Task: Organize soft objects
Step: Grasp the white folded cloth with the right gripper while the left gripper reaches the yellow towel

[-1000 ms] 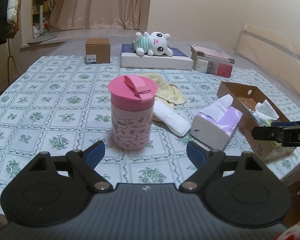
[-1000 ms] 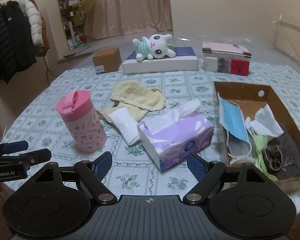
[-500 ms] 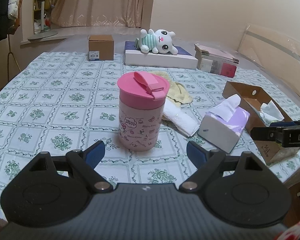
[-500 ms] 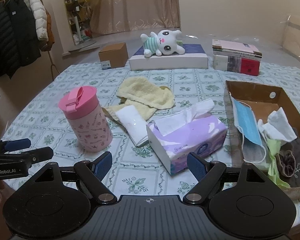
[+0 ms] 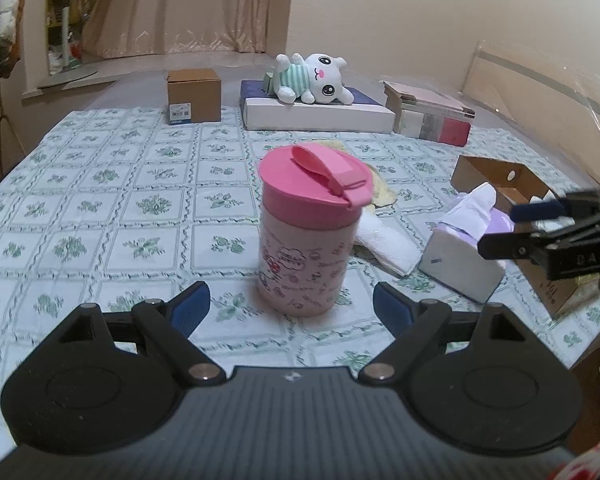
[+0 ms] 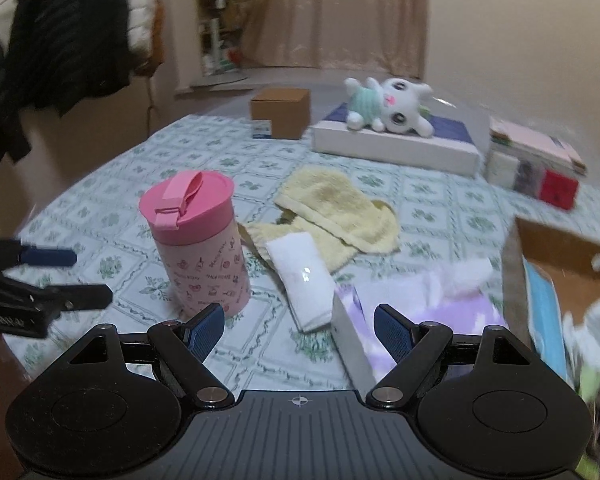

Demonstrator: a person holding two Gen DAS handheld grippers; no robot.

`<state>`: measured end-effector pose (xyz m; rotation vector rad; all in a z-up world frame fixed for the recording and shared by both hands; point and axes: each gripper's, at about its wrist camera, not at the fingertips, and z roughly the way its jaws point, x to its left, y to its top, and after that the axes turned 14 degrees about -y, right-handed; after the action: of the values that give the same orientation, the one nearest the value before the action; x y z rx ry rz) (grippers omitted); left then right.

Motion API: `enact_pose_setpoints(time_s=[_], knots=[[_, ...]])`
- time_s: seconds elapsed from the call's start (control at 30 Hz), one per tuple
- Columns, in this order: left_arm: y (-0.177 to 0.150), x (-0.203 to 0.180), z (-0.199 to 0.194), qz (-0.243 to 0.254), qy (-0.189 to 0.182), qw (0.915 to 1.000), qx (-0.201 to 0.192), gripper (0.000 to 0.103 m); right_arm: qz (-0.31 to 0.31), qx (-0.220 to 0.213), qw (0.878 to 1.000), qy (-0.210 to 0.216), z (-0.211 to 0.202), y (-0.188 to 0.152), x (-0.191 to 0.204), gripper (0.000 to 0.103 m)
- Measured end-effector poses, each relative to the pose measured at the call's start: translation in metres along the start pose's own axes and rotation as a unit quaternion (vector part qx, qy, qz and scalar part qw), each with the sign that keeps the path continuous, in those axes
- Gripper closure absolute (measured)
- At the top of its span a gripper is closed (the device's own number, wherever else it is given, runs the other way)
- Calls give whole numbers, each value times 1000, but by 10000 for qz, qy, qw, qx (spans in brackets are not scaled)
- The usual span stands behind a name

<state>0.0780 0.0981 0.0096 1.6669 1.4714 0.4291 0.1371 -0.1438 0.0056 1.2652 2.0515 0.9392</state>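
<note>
A yellow towel (image 6: pixel 340 208) lies crumpled mid-table, with a folded white cloth (image 6: pixel 304 276) in front of it; the cloth also shows in the left wrist view (image 5: pixel 384 240). A white plush bunny (image 6: pixel 388 108) lies on a flat box at the back (image 5: pixel 316 80). A cardboard box (image 6: pixel 568 256) at the right holds a blue mask (image 6: pixel 544 304) and other soft items. My left gripper (image 5: pixel 288 308) is open and empty, just before the pink cup (image 5: pixel 308 232). My right gripper (image 6: pixel 300 328) is open and empty, above the near end of the white cloth and the tissue pack (image 6: pixel 432 312).
The pink-lidded cup (image 6: pixel 200 240) stands left of the cloths. A small brown carton (image 6: pixel 280 112), the flat white box (image 6: pixel 392 144) and stacked books (image 6: pixel 532 160) line the back. Coats hang at the far left. The table's near edge is close below both grippers.
Both grippers have moved forward and closer to the table's objects. The right one has swung left, so the cardboard box has slid to its right edge. Both stay open.
</note>
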Motion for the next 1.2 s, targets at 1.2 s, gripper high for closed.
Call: enact_pose_setpoints(time_s=[1.2], knots=[[81,166,94,1968,-1517,9627,1067,16,-2114,1461,9625,866,186,38,20,63]])
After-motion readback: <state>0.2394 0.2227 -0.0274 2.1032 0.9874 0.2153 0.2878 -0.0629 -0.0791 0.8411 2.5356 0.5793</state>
